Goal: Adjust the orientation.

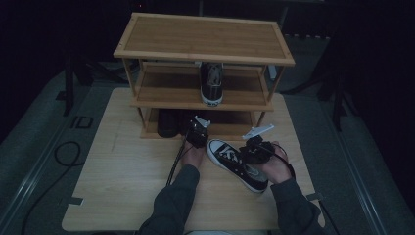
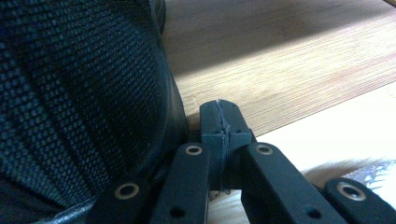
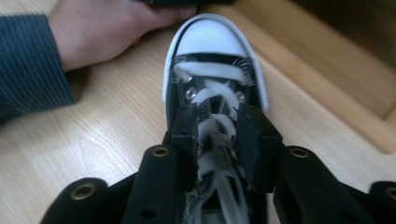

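Observation:
A black-and-white lace-up sneaker (image 1: 237, 165) lies on the table, toe toward the rack. My right gripper (image 1: 246, 154) is over its laces. In the right gripper view the white toe cap of the sneaker (image 3: 210, 39) points away, and the right gripper (image 3: 219, 135) stands open, its jaws on either side of the laced throat without squeezing it. My left gripper (image 1: 195, 128) is at the rack's bottom shelf. It is the left gripper (image 2: 223, 119) with jaws shut on nothing, right beside a black mesh shoe (image 2: 79, 93).
A three-level bamboo shoe rack (image 1: 203, 36) stands at the table's far side. A matching sneaker (image 1: 212, 83) sits on its middle shelf and the black shoe (image 1: 167, 122) on the bottom one. The person's left hand (image 3: 107, 28) rests just beyond the sneaker's toe.

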`<action>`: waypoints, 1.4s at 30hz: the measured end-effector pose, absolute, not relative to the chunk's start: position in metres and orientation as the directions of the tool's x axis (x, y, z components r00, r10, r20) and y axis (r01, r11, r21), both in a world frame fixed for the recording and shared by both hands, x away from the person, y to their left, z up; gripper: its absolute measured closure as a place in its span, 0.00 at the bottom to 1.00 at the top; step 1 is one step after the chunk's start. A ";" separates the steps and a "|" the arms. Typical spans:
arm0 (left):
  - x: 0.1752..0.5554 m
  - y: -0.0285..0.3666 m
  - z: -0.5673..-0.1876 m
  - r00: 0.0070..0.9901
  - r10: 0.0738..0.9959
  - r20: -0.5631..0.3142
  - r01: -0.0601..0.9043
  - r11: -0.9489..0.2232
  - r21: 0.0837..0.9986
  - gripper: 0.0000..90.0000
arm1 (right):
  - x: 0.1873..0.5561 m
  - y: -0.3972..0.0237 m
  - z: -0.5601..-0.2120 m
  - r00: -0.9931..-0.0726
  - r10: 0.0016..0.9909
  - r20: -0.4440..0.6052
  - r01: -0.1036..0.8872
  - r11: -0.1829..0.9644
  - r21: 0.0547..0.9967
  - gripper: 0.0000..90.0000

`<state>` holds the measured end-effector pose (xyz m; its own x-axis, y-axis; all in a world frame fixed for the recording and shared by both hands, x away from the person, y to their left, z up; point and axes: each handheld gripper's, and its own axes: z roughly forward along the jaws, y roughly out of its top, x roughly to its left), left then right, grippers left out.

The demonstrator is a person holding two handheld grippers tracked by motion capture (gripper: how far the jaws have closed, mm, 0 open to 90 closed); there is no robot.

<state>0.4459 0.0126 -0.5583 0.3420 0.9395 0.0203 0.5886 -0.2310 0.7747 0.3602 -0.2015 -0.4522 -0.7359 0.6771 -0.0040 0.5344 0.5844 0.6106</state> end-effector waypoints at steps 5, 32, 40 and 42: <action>0.446 0.013 -0.558 0.342 0.939 0.022 0.588 -0.232 0.775 1.00 | 0.360 -0.217 -0.446 -0.713 0.701 -0.017 0.541 0.565 0.623 0.72; 0.446 0.013 -0.558 0.344 0.939 0.015 0.589 -0.228 0.775 1.00 | 0.357 -0.223 -0.485 -0.745 0.665 -0.053 0.550 0.658 0.514 0.80; 0.446 0.013 -0.558 0.344 0.939 0.014 0.589 -0.227 0.776 1.00 | 0.365 -0.217 -0.495 -0.750 0.660 -0.036 0.556 0.659 0.507 0.82; 0.446 0.013 -0.558 0.343 0.939 0.012 0.589 -0.225 0.776 1.00 | 0.366 -0.218 -0.494 -0.751 0.660 -0.031 0.557 0.658 0.507 0.82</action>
<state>0.4458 0.0134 -0.5583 0.3433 0.9392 0.0118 0.5887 -0.2249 0.7764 0.3655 -0.2175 -0.4945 -0.7505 0.6601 -0.0314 0.5572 0.6577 0.5069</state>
